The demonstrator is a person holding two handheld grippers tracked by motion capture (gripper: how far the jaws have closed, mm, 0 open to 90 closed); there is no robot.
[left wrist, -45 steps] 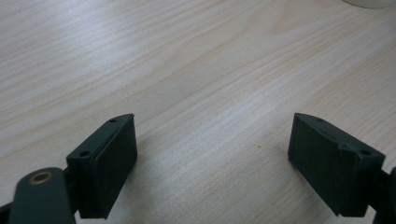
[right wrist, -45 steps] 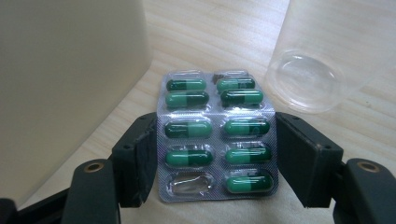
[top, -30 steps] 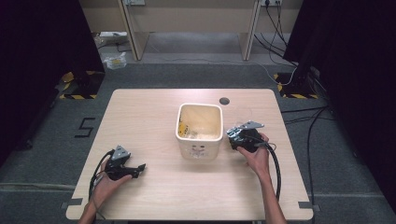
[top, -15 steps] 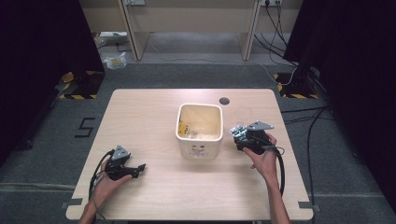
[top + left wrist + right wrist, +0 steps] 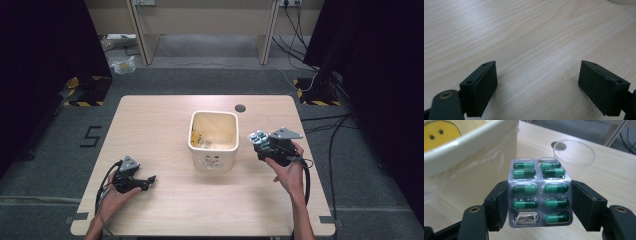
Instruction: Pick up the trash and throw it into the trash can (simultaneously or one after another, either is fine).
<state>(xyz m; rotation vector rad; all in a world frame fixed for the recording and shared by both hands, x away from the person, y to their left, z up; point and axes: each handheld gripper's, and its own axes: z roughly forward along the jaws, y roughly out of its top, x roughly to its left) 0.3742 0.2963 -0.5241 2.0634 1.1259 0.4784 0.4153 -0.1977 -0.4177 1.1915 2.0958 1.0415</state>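
One edge-pinched blister pack [image 5: 540, 195] is sitting in the right tongs [image 5: 539, 206]; slipping looks possible. Left tongs [image 5: 537, 87] are gaping empty.

blister pack [image 5: 540, 194]: silver foil, green two-tone capsules in two columns, one pocket at lower left burst and empty | pose: upright, clamped by its side edges between the right tongs [image 5: 540, 205] jaws | place: just beside the cream square bin [image 5: 213, 136], above the counter [image 5: 150, 125] at the bin's right

Left gripper [image 5: 537, 87] jaws wide apart; right gripper [image 5: 539, 205] clamped
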